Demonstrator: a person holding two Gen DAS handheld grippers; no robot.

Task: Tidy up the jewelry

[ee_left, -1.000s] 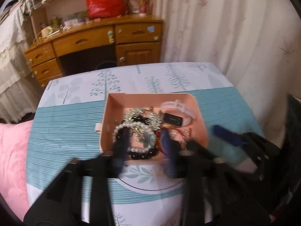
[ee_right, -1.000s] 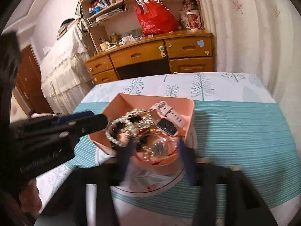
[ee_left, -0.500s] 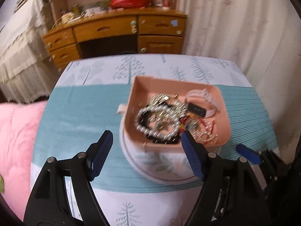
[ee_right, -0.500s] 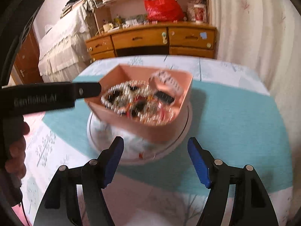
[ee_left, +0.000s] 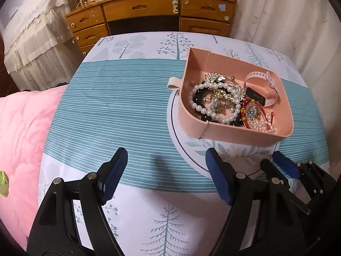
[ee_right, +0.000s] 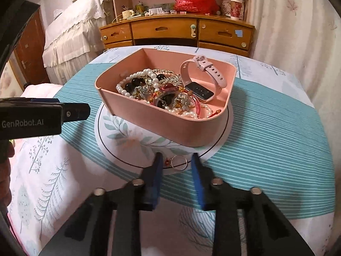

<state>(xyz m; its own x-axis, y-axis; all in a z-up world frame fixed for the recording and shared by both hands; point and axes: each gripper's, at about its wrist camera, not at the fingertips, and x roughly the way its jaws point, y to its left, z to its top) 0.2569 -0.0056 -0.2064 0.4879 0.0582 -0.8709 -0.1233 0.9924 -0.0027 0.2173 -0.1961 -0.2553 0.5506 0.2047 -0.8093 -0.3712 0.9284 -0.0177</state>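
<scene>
— Looking through the left wrist view first: what do you see?

— The left gripper (ee_left: 166,175) fills the bottom of the frame, and its jaws stand wide apart with nothing between them, above the teal striped part of the worktop (ee_left: 119,111). At the right of the frame a pink tray (ee_left: 238,132) sits on a round white plate (ee_left: 191,149). Inside the tray lie a white pearl bracelet (ee_left: 213,102), some black beads, gold pieces and red cord in one tangle, and a pink smartwatch (ee_left: 262,91) at the right side of the tray. At the lower right corner a part of the right gripper (ee_left: 285,166) shows.

— And behind the worktop?

— A wooden desk (ee_left: 149,10) with drawers is at the top centre, a pink blanket (ee_left: 23,128) at the left edge.

— Now the right wrist view?

— The right gripper (ee_right: 175,166) is at the bottom centre. Its jaws are brought near together, one on each side of a thin silver ring (ee_right: 179,162) that lies on the near edge of the plate (ee_right: 119,132). I cannot tell if the pads really press the ring. Something small and red is just left of the ring. The tray (ee_right: 170,125) is in the middle of the frame, with the smartwatch (ee_right: 200,81) upright at its right part. The left gripper (ee_right: 42,117) comes in from the left edge.
</scene>
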